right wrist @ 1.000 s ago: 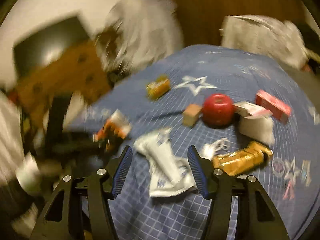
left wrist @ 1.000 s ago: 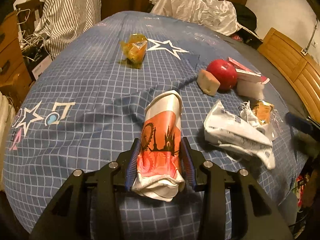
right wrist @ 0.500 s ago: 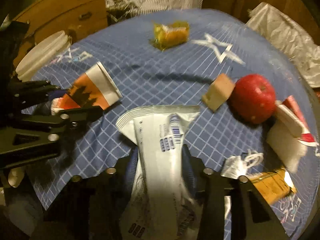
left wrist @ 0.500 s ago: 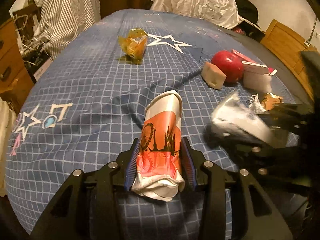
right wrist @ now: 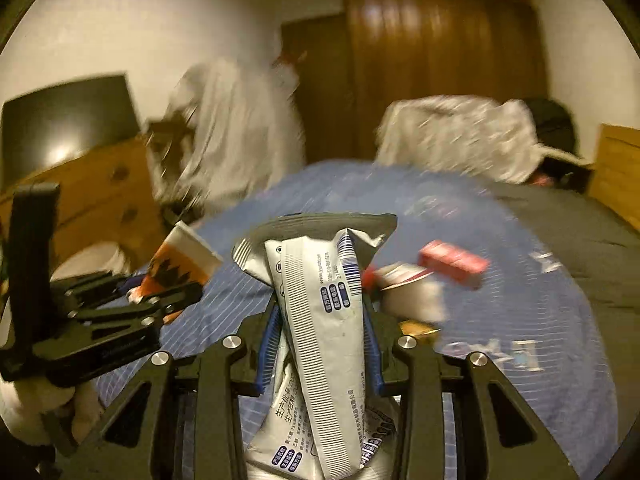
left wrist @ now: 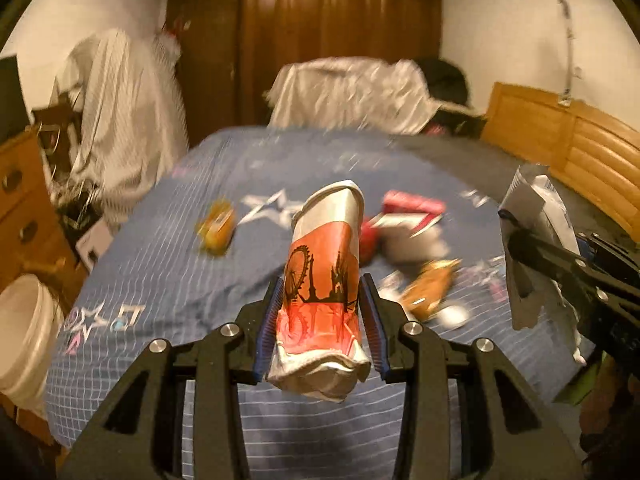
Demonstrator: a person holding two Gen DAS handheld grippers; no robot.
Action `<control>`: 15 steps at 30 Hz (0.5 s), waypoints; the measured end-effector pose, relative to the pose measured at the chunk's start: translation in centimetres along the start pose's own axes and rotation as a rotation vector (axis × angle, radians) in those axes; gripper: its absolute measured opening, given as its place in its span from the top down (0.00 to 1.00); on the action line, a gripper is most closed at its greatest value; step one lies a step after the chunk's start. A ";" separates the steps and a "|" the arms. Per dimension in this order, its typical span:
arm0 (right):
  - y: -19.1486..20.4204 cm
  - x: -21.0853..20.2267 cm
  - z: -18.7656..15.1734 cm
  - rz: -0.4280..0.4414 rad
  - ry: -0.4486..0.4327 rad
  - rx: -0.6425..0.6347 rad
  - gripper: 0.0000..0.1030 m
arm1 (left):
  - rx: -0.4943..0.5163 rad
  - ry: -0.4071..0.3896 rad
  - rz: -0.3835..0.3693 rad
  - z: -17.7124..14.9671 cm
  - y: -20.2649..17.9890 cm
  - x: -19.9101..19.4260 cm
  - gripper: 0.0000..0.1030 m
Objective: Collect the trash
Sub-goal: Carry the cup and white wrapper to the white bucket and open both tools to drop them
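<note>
In the left wrist view we look across a bed (left wrist: 168, 264) with a blue checked cover toward a dark wooden wardrobe (left wrist: 340, 36) and white walls. Our left gripper (left wrist: 322, 312) is level above the bed, its blue pads pinching a crushed paper cup (left wrist: 324, 280) that points forward. Half a second ago this view tilted down at the cover; now it has lifted and the background is blurred. A yellow wrapper (left wrist: 216, 228), a red box (left wrist: 412, 204) and a gold packet (left wrist: 430, 286) lie on the cover. At the right edge the right gripper (left wrist: 516, 240) carries the white pouch (left wrist: 536, 240).

In the right wrist view, the same wardrobe and bed fill the background. Our right gripper (right wrist: 320, 336) squeezes the white pouch (right wrist: 324, 320), raised off the cover where earlier it hung low over it. The left gripper (right wrist: 160, 300) holds the cup beside it on the left.
</note>
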State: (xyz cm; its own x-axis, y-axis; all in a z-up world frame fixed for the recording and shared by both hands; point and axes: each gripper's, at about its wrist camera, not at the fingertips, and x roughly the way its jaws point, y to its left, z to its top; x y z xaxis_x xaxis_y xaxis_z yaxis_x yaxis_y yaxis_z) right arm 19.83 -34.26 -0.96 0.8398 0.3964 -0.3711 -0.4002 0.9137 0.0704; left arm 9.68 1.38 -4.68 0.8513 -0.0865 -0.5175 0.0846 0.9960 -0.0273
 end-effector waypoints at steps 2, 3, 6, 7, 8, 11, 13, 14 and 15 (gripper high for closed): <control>-0.9 -2.1 0.0 -0.030 -0.048 0.014 0.64 | 0.021 -0.065 -0.005 0.6 -1.8 -1.5 0.64; -1.3 -3.3 -0.1 -0.044 -0.073 0.023 0.64 | 0.028 -0.092 -0.008 0.7 -2.5 -2.1 0.64; -2.3 -5.6 -0.2 -0.078 -0.132 0.040 0.64 | 0.036 -0.157 -0.001 0.9 -4.0 -3.2 0.63; -2.7 -6.4 -0.4 -0.093 -0.154 0.046 0.63 | 0.033 -0.175 0.000 0.9 -4.3 -3.5 0.62; -3.1 -7.3 -0.7 -0.105 -0.173 0.055 0.63 | 0.027 -0.189 -0.001 0.9 -4.5 -3.7 0.62; -4.1 -8.6 -1.4 -0.125 -0.208 0.082 0.63 | 0.023 -0.215 0.003 0.5 -4.8 -4.1 0.62; -4.5 -8.9 -1.8 -0.125 -0.205 0.088 0.63 | 0.032 -0.222 0.009 0.3 -5.2 -4.2 0.62; -4.6 -9.0 -2.0 -0.125 -0.203 0.087 0.63 | 0.031 -0.219 0.007 0.4 -5.2 -4.2 0.62; -4.7 -9.1 -2.1 -0.124 -0.202 0.085 0.63 | 0.028 -0.216 0.006 0.4 -5.1 -4.1 0.62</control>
State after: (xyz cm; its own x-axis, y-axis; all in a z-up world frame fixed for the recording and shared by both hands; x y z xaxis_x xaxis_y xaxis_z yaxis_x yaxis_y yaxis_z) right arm 13.25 -42.33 0.13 0.9402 0.2828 -0.1901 -0.2643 0.9573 0.1170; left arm 5.97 -3.40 -2.10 0.9427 -0.0865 -0.3223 0.0916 0.9958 0.0007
